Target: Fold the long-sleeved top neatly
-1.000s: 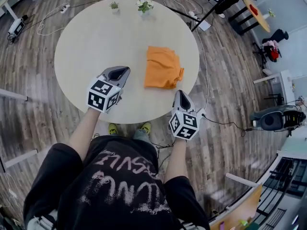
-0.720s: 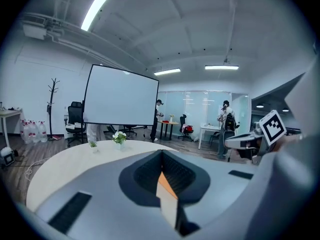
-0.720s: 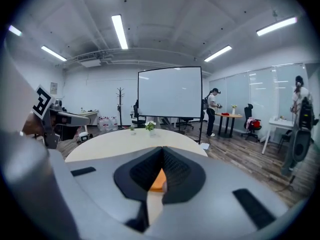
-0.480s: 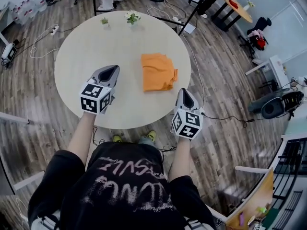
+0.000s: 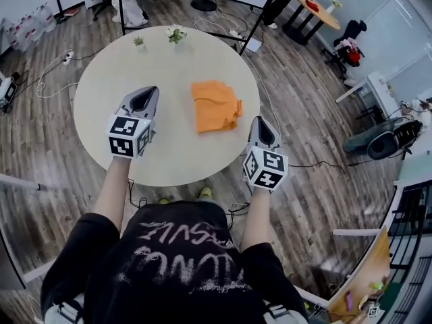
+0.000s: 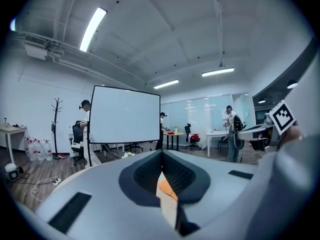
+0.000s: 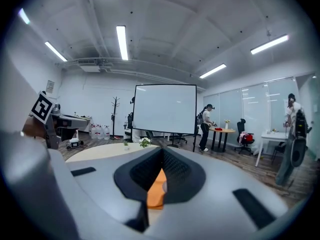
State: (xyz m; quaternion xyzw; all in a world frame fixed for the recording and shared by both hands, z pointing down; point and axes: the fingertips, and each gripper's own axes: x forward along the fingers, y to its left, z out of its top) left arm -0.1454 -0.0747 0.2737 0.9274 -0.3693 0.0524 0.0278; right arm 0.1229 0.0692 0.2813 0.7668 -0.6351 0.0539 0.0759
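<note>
An orange long-sleeved top lies folded into a small rectangle on the round pale table, right of its middle. My left gripper hangs shut above the table's left part, holding nothing. Shut and empty too, my right gripper hovers over the table's right edge, just right of the top. In the left gripper view a sliver of orange top shows past the closed jaws. The right gripper view shows the orange top the same way.
Two small potted plants stand at the table's far edge. Cables trail over the wooden floor around it. A whiteboard on a black frame stands behind the table, with people, chairs and desks further back.
Both grippers have risen away from the table, still shut. The folded top has stayed where it was.
</note>
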